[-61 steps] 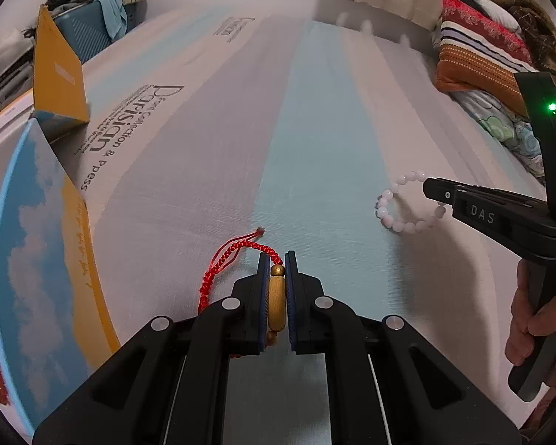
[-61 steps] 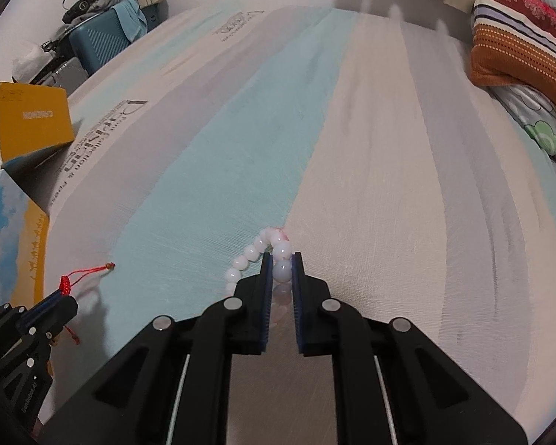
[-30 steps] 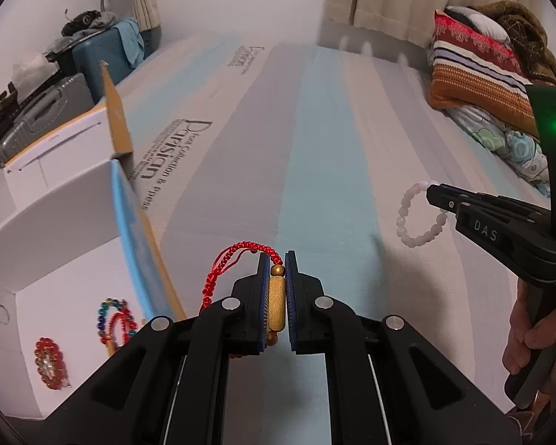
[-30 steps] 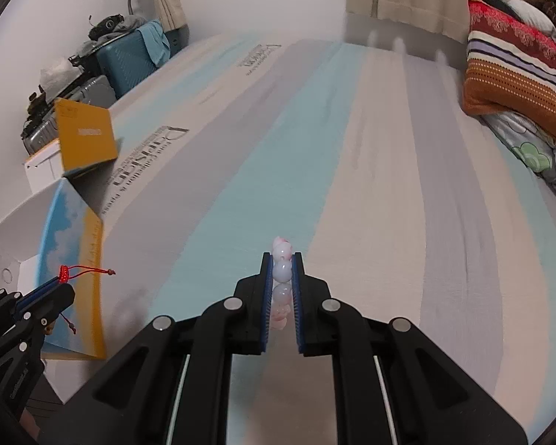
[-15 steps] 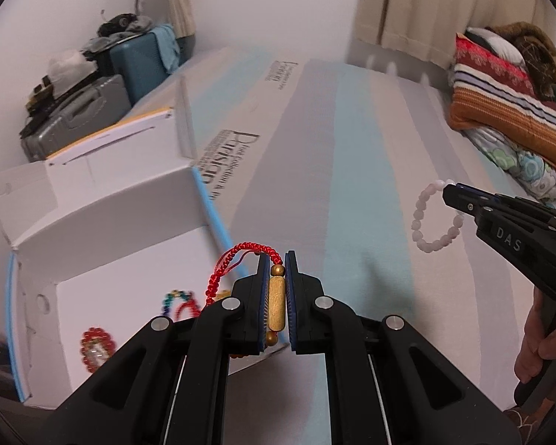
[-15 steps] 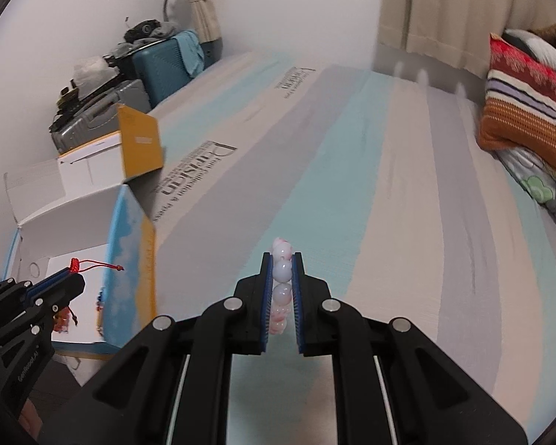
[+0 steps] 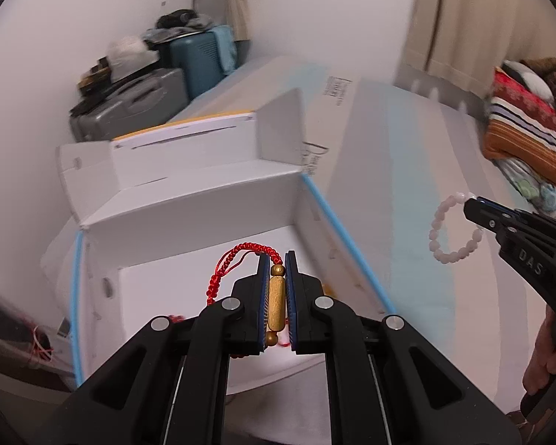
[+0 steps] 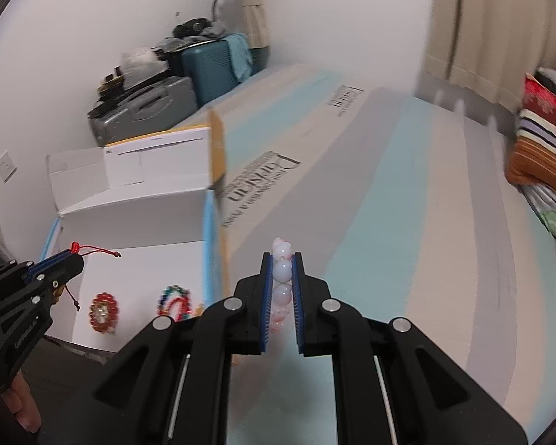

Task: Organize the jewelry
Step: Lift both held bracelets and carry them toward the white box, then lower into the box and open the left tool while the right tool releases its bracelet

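Red cord bracelet (image 7: pixel 241 259) with its gold tube bead clamped in the left gripper (image 7: pixel 276 289) hangs above the open white box (image 7: pixel 189 200) at the bed's left edge, while the pale bead bracelet (image 8: pixel 282 282), pinched in the right gripper (image 8: pixel 281 293), hangs above the striped bedsheet (image 8: pixel 407 222) beside the box.

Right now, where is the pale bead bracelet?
The pale bead bracelet hangs from the shut right gripper above the striped bedsheet, right of the open white box; it is not yet over the box.
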The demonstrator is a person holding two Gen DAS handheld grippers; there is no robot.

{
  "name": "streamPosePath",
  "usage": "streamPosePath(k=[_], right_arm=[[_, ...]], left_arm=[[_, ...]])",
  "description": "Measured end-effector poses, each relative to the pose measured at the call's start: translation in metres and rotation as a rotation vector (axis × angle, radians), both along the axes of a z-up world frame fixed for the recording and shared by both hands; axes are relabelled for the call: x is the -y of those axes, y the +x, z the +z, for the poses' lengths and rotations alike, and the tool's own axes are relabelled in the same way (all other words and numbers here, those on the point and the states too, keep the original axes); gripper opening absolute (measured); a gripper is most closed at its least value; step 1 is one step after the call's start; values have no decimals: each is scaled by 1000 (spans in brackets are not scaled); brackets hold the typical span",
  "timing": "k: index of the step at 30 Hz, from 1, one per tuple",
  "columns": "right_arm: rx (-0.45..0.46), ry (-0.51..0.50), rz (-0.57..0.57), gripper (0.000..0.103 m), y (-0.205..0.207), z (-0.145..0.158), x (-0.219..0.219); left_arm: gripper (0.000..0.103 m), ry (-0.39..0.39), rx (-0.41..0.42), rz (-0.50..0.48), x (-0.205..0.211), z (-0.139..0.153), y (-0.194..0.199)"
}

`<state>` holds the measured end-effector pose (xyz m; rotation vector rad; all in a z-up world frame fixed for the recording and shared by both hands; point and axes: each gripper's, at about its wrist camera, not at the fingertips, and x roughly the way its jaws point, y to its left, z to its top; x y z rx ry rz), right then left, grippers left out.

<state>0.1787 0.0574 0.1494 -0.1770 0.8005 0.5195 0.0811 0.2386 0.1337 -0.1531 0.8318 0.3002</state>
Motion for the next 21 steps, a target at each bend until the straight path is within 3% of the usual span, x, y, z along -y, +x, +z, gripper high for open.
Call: streamPosePath(k=[11, 21], right_arm=[[-26, -16, 97, 9, -31, -11, -70], [-86, -45, 124, 9, -39, -41, -103]], left_arm=[[7, -10, -24, 104, -65, -11, -34], [7, -23, -89, 176, -102, -47, -53]])
